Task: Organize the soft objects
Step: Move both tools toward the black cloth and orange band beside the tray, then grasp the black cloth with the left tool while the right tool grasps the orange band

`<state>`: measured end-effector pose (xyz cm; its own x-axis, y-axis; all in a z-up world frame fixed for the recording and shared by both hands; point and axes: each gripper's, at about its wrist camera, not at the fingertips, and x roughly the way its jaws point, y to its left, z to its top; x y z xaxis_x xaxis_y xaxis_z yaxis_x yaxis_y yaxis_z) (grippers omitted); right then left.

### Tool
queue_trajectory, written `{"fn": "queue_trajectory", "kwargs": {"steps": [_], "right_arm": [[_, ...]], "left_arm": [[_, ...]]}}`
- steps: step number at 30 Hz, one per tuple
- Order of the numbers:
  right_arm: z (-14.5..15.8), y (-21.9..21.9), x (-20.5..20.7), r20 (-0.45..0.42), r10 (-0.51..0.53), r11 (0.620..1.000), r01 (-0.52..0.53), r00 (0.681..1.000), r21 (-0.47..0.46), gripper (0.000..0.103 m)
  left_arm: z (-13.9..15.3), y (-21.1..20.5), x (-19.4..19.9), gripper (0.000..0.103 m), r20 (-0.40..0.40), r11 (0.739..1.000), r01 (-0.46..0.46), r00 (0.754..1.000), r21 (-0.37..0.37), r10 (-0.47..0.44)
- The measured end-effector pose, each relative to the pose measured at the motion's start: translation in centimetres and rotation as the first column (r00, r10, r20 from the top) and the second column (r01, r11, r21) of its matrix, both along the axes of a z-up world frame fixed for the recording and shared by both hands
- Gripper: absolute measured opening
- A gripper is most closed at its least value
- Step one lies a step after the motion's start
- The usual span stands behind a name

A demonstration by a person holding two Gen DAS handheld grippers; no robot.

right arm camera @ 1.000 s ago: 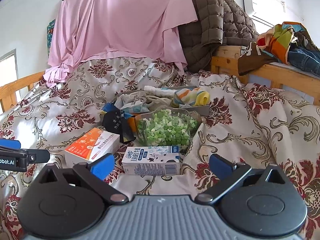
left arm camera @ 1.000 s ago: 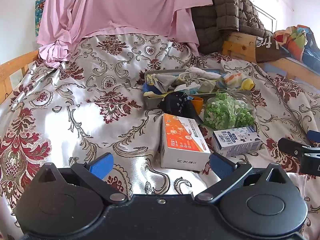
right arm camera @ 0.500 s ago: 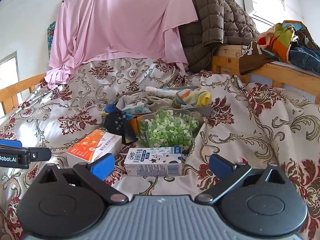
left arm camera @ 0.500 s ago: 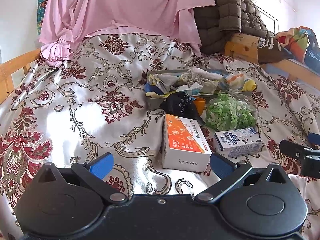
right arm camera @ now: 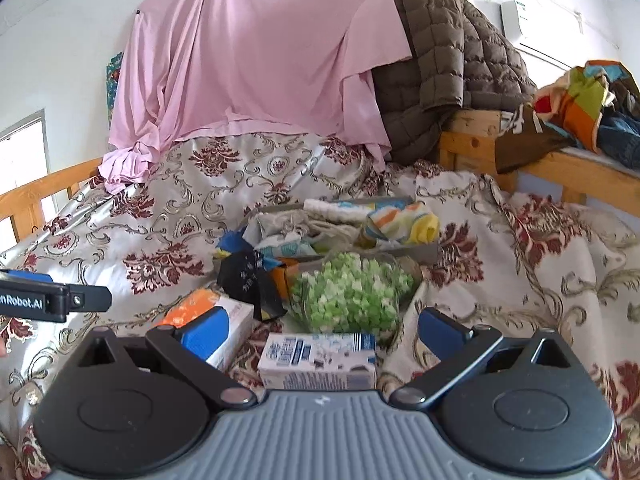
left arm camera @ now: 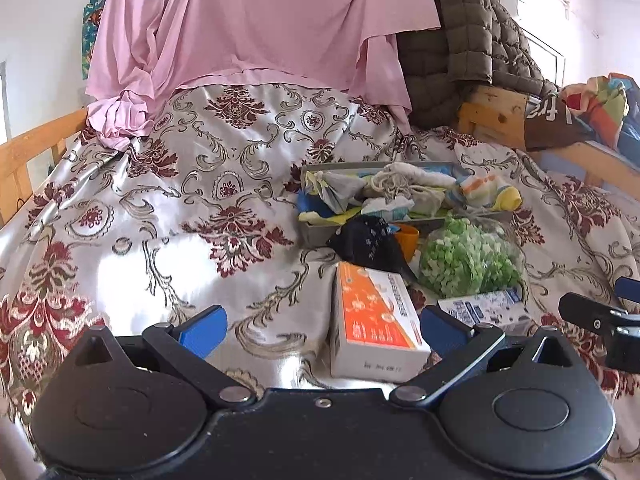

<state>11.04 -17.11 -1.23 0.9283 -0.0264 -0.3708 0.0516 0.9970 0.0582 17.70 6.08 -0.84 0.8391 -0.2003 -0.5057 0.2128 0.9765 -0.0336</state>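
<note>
Left gripper (left arm camera: 320, 330): wide open, holding nothing, near the orange box (left arm camera: 374, 318).
Right gripper (right arm camera: 322, 330): wide open, empty, right over the milk carton (right arm camera: 318, 360).
Soft things: piled in the gray tray (right arm camera: 424, 249), far behind the green bag (right arm camera: 348, 294).
Do it well: reach past the boxes, pinch just one cloth.
Left view only: the orange cup (left arm camera: 408, 238).

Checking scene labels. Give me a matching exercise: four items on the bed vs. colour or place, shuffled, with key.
Items:
1. carton box
2. milk carton
3. clear bag
4. grey tray

Descriptions:
A. holds green bits
B. orange and white
C. farthest back, filled with cloths
D. lying on its side between the open right gripper fingers

Pairs: 1-B, 2-D, 3-A, 4-C
</note>
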Motion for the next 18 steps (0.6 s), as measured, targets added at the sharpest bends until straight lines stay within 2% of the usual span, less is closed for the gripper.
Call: {"fn": "queue_trajectory", "kwargs": {"steps": [4,10,18], "right_arm": [[0.5,-0.1,1.4,0.009,0.004,1.000,-0.004,1.000,-0.007,0.103],[1.0,0.1,3.9,0.028,0.018,1.000,-0.018,0.999,-0.014,0.103],[2.0,0.4,7.1,0.035,0.069,0.996,-0.067,0.997,-0.063,0.103]], "left_arm": [[1.6,0.1,1.2,0.102,0.000,0.999,0.024,1.000,0.034,-0.024],[4.7,-0.2,2.0,0.102,0.014,0.986,0.118,0.993,0.121,-0.121],[8.2,-1.3,4.1,0.102,-0.015,0.935,0.235,0.971,0.264,-0.240]]}}
